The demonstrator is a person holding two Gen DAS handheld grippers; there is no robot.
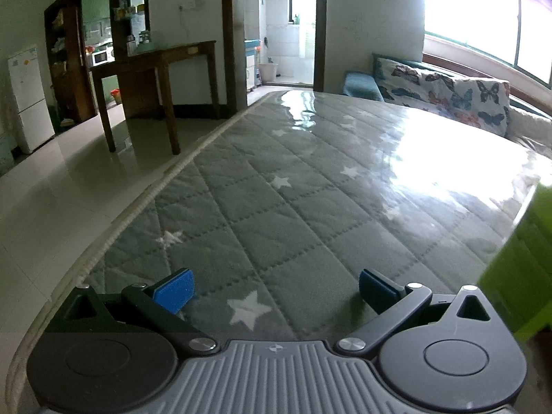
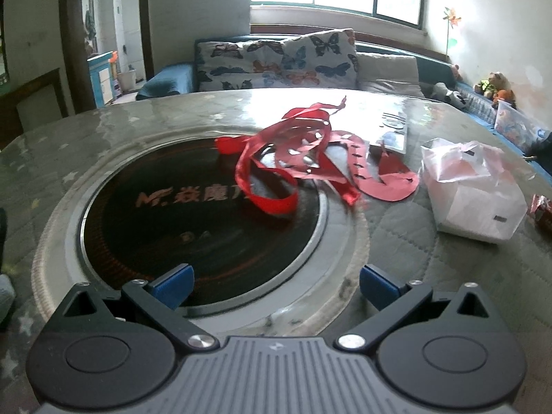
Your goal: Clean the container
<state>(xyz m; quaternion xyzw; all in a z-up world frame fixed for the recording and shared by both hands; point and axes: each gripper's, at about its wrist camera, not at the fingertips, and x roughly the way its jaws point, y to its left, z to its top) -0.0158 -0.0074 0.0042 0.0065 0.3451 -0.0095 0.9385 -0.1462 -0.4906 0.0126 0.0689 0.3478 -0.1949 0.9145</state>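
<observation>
The left gripper (image 1: 276, 291) hovers low over a round table (image 1: 262, 186) covered with a grey quilted cloth printed with white stars under a glossy clear sheet; its blue-padded jaws stand wide apart with nothing between them. At the right edge of the left wrist view a blurred bright green object (image 1: 521, 262) fills the border, too close to tell what it is. Beyond the table stand a dark wooden side table (image 1: 155, 65), a white fridge (image 1: 29, 100) and a sofa with a butterfly-print cushion (image 1: 445, 95). The right gripper (image 2: 276, 286) also has its blue-padded jaws spread wide and empty, poised just above the near rim of a round black induction hob (image 2: 193, 220) sunk into the middle of the same table, ringed by a metal band. A tangle of red cut-paper strips (image 2: 310, 158) lies across the far right part of the hob and spills onto the cloth beside it. Just behind the strips lies a flat grey printed card (image 2: 393, 131). To the right, apart from the strips, sits a crumpled translucent white plastic bag (image 2: 472, 186) with a boxy shape inside, and a small red wrapper (image 2: 541, 210) lies near the table's right edge. No container can be told for certain
</observation>
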